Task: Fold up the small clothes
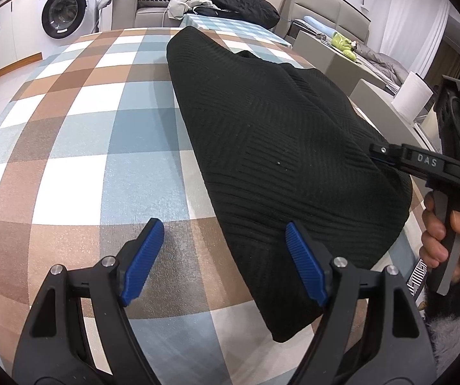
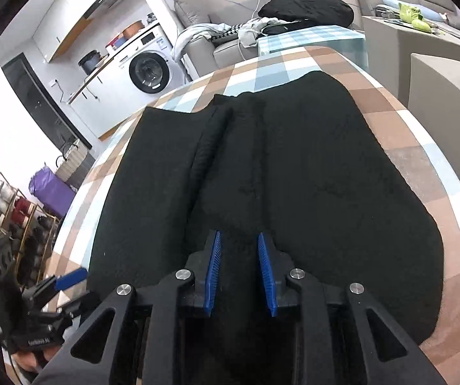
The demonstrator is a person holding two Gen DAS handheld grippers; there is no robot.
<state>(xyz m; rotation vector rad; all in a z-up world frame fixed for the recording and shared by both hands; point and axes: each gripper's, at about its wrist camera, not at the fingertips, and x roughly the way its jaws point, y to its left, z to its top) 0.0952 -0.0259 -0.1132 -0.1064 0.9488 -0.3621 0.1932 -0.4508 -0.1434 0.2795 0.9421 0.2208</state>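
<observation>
Black knit garment (image 1: 278, 147) folded on the checked counter (image 1: 79, 147).
Left hand-held gripper (image 1: 225, 256) gapes wide; right hand-held gripper (image 2: 239, 269) hovers narrow, unpinched, over the near-edge cloth, whose thick layers may spring apart.

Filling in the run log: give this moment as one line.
garment: black knit on checked cloth | left claw: open, at near edge | right claw: narrow gap, over knit, grip unclear

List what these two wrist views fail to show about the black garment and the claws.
- Black garment: in the right wrist view its near edge is hidden behind the right claw.
- Right claw grip: in the left wrist view its tips meet black cloth; a pinch cannot be confirmed.
- Left claw: in the right wrist view it is small, at the frame edge.
- Garment type: folded, unclear in both views.
</observation>
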